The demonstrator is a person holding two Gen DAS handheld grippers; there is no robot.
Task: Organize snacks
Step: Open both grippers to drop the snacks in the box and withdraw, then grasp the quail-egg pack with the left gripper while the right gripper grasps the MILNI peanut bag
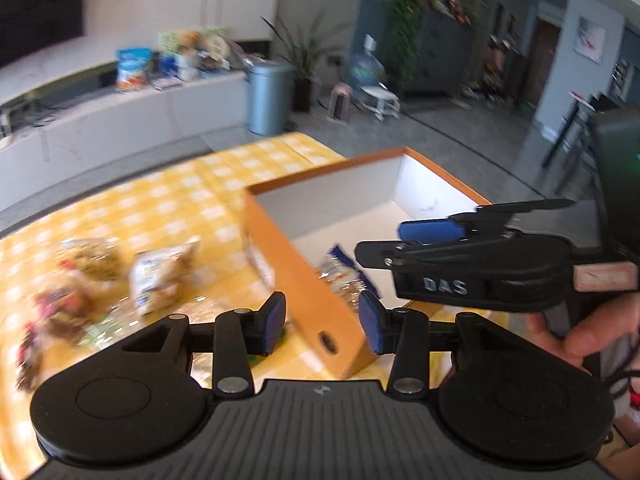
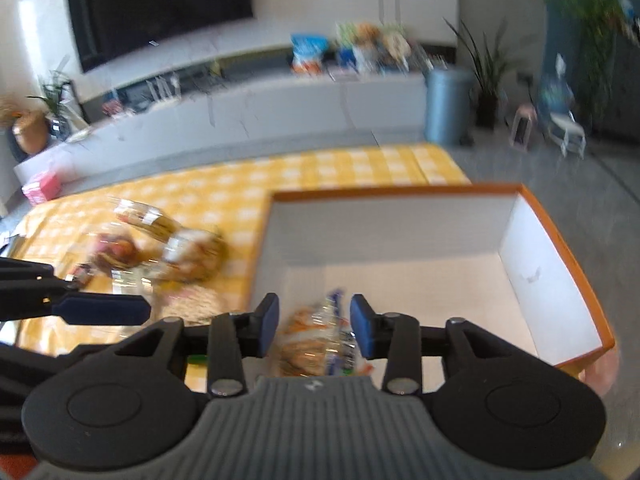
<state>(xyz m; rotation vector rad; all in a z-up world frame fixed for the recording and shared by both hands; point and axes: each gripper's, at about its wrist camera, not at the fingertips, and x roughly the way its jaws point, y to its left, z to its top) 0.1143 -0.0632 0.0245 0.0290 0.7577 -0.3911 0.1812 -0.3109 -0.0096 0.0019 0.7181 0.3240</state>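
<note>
One wrapped snack in the box, the rest loose on the surface to its left.

Left gripper (image 1: 322,322) and right gripper (image 2: 314,330) both part-open, nothing held. Snack pile (image 1: 104,284) lies left of the orange box (image 1: 304,280), nearer the left gripper; the right gripper hangs over the boxed packet (image 2: 316,340). Motion blur hides labels and each packet's long axis; the near box wall cuts off part of the packet.

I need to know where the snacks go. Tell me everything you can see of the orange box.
The orange box is a large open-topped rectangular carton, cardboard by its look: orange outside and along the rim, plain white inside. It sits upright on the yellow checked tablecloth. One clear-wrapped snack packet lies on its floor at the near end; the rest is bare.
</note>
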